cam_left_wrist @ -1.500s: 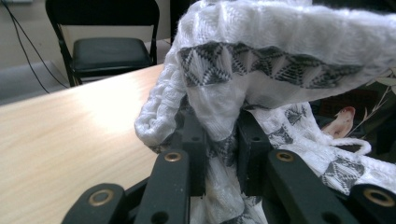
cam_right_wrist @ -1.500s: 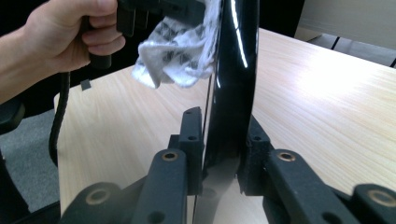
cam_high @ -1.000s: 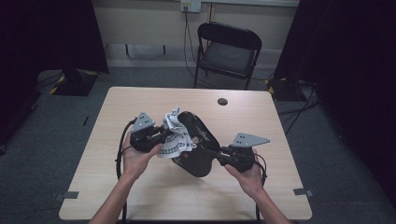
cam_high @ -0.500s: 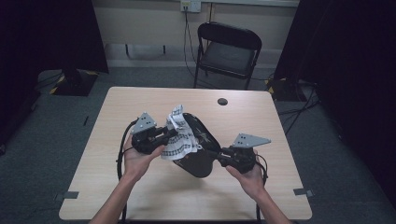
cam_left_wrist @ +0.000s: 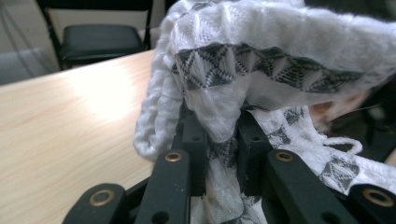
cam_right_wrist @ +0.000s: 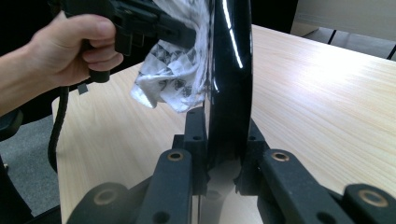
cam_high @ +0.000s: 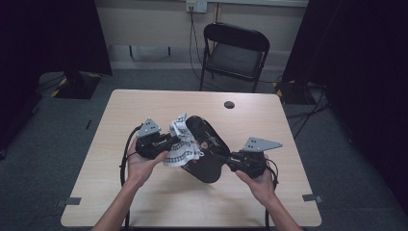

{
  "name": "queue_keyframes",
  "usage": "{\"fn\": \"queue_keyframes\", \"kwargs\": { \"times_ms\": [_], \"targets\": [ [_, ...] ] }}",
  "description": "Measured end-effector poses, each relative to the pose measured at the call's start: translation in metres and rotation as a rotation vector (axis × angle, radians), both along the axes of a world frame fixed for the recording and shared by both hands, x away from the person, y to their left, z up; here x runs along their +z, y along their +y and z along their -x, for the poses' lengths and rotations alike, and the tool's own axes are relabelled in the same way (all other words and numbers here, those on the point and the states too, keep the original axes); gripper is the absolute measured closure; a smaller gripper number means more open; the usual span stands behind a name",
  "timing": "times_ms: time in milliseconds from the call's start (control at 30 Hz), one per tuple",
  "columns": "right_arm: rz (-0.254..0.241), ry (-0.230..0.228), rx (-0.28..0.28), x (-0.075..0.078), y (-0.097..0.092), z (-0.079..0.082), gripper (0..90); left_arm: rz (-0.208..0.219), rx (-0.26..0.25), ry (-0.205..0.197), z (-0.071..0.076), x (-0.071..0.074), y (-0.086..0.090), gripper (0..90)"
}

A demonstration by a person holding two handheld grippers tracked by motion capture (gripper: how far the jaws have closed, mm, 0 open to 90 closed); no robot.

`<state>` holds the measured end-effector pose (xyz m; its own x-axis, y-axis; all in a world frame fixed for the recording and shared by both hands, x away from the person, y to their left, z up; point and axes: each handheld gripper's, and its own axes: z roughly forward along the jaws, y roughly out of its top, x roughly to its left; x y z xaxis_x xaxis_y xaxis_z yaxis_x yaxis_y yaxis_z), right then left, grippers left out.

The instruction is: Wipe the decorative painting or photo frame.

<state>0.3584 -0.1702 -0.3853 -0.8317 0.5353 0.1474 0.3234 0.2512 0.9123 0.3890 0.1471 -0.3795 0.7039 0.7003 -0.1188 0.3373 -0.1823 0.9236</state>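
Note:
A glossy black plate (cam_high: 209,149) is held tilted above the table, and in the right gripper view it stands edge-on (cam_right_wrist: 229,70). My right gripper (cam_high: 231,158) (cam_right_wrist: 223,140) is shut on its rim at the near right. A white cloth with a black triangle pattern (cam_high: 180,150) (cam_left_wrist: 289,56) (cam_right_wrist: 170,79) lies bunched against the plate's left face. My left gripper (cam_high: 177,140) (cam_left_wrist: 223,135) is shut on this cloth and presses it to the plate. The cloth hides part of the plate's surface.
The light wooden table (cam_high: 144,202) lies under both hands. A small dark round disc (cam_high: 229,104) sits near its far edge. A black folding chair (cam_high: 235,53) stands behind the table. Cables trail from both grippers.
The left gripper and the cloth have shifted slightly over the plate's face, and the cloth's folds have changed shape. The right gripper and the plate have kept still.

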Motion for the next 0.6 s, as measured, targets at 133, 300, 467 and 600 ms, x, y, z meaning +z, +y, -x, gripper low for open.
{"fn": "queue_keyframes", "kwargs": {
  "times_ms": [133,300,467,600],
  "targets": [
    [-0.009,-0.001,0.001,-0.001,-0.001,0.001,79.1,0.012,-0.045,-0.021,0.008,0.011,-0.01,77.0],
    [-0.006,-0.001,0.004,-0.001,-0.002,0.001,79.0,-0.025,-0.03,-0.021,0.005,0.006,-0.012,77.1],
    [-0.006,0.006,0.007,0.0,-0.003,0.001,79.0,-0.025,0.011,0.0,0.001,0.001,-0.002,77.1],
    [-0.007,0.007,0.006,0.0,-0.004,0.001,79.0,-0.03,0.039,0.013,-0.004,-0.003,0.005,77.1]
  ]
}}
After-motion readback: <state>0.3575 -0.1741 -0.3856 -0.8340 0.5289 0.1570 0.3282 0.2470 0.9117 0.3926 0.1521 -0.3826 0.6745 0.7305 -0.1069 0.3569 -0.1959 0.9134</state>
